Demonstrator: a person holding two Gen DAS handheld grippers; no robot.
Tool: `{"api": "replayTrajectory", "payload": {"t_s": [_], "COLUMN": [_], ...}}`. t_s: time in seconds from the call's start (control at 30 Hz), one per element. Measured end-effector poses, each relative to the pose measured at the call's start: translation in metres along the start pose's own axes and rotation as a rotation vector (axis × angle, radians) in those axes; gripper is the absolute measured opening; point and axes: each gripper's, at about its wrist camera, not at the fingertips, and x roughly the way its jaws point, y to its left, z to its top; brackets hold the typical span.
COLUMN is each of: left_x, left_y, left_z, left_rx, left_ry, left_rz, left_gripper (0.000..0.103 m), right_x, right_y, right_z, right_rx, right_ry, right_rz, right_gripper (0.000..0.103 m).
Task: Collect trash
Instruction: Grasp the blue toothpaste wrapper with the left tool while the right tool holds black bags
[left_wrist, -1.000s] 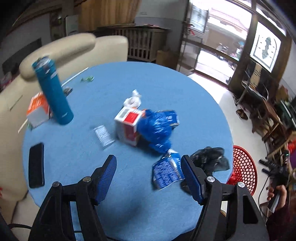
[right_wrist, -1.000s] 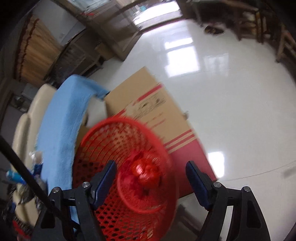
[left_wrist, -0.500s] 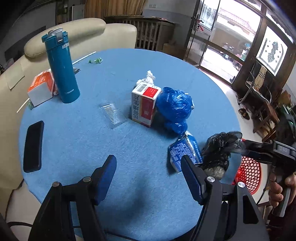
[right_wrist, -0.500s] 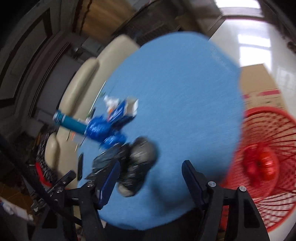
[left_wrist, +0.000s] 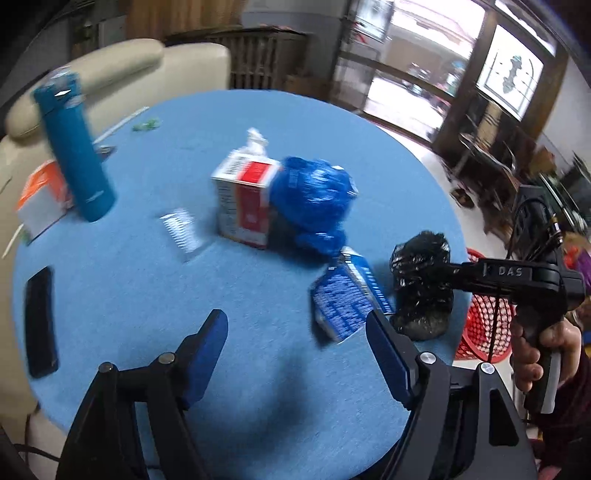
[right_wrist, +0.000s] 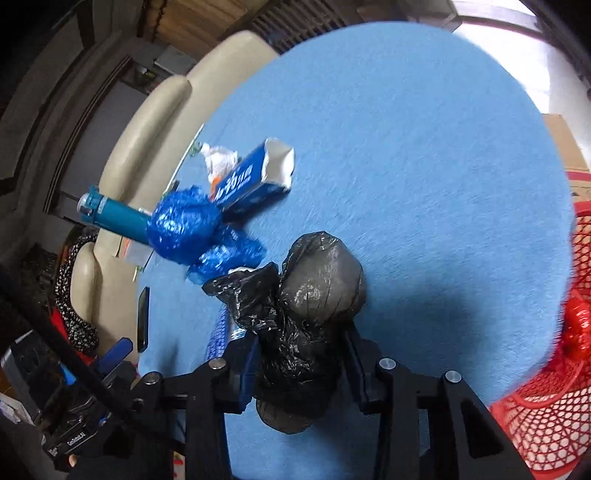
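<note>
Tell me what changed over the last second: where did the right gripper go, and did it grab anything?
The right gripper swung from over the red basket back to the table edge, and its fingers are closing on the black bag. The left gripper came down slightly, fingers apart and empty. The blue bag, carton and bottle stayed put.

Carton (left_wrist: 246, 199) left of bag (left_wrist: 312, 201); basket (right_wrist: 550, 398) beside table (right_wrist: 424, 147).
</note>
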Motion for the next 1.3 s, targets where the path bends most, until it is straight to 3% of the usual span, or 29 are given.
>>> {"api": "replayTrajectory", "payload": {"t_s": [0.1, 0.33, 0.47, 0.6, 0.83, 1.0, 1.17, 1.3], "left_x": [0.022, 0.068, 0.068, 0.063, 0.077, 0.049, 0.031, 0.042], "left_y": [-0.012, -0.034, -0.041, -0.035, -0.044, -0.066, -0.054, -0.048], "left_z": [0.010, 0.029, 0.027, 0.026, 0.004, -0.013, -0.001, 0.006], "left_rx": [0.013, -0.060, -0.028, -0.016, 0.004, 0.053, 0.081, 0.088], "left_ry": [0.043, 0.155, 0.136, 0.131, 0.203, 0.187, 0.125, 0.143], "left_rz": [-0.055, -0.097, -0.040, -0.059, -0.172, -0.344, -0.207, -0.150], "left_gripper": [0.078, 0.078, 0.078, 0.078, 0.078, 0.078, 0.079, 0.079], "right_x": [-0.020, -0.049, -0.053, -0.048, -0.044, -0.042, -0.043, -0.043], "right_y": [-0.014, -0.044, -0.048, -0.050, -0.056, -0.058, -0.057, -0.056], "right_z": [0.000, 0.000, -0.004, -0.007, -0.008, -0.007, -0.008, -0.009], "right_rx": [0.012, 0.067, 0.064, 0.055, 0.077, 0.090, 0.086, 0.085], "right_ry": [-0.048, -0.098, -0.100, -0.081, -0.082, -0.083, -0.087, -0.092], "right_rz": [-0.024, -0.025, -0.011, 0.004, 0.016, 0.019, 0.014, 0.015], "right_gripper": [0.042, 0.043, 0.043, 0.043, 0.042, 0.043, 0.043, 0.043]}}
